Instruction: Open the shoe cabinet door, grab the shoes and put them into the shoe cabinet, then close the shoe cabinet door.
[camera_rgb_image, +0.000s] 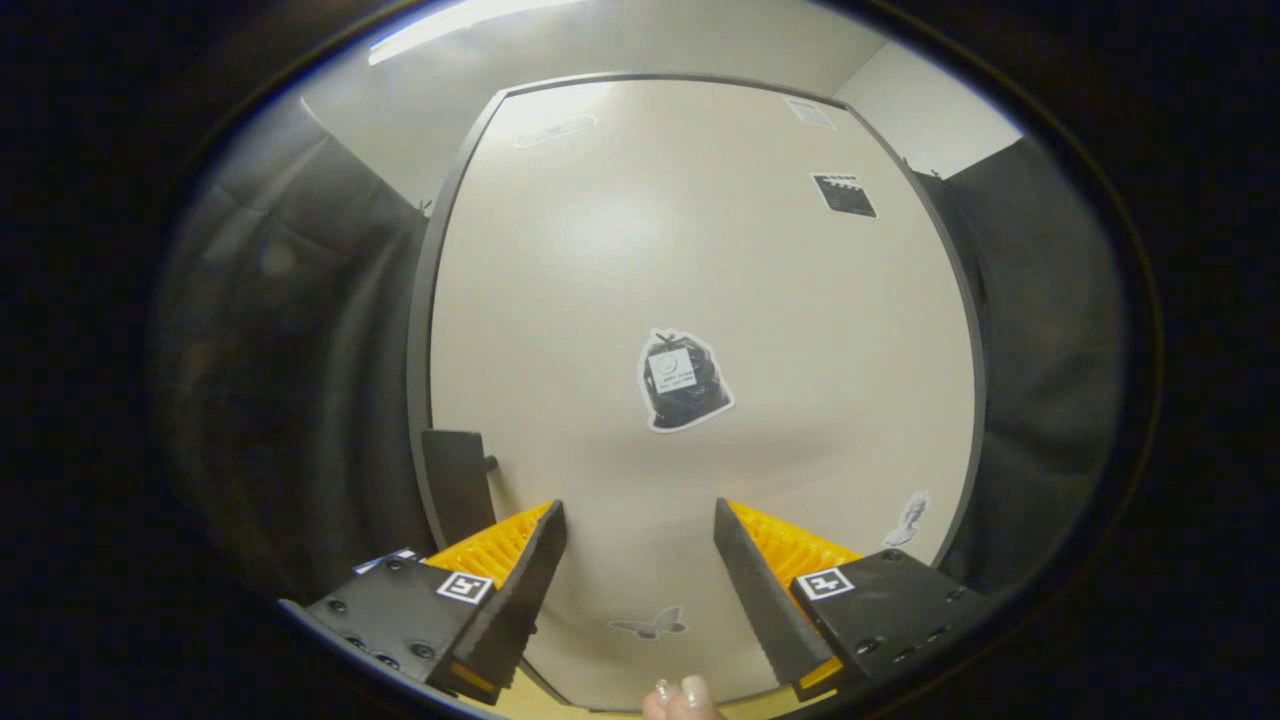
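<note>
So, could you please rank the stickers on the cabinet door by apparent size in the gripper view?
1. Bin-bag sticker, clearly largest.
2. Clapperboard sticker.
3. Butterfly sticker and feather-like sticker look alike; fisheye distortion prevents ranking.
All are on the cabinet door. The gripper is open, holding nothing.

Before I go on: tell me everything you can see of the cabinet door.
The cabinet door is a pale cream, smooth panel with a dark frame, shut, facing the open claw. A dark handle sits at its edge, beside one finger. Stickers dot it: a black bag, a butterfly. Nothing visibly touches it.
</note>
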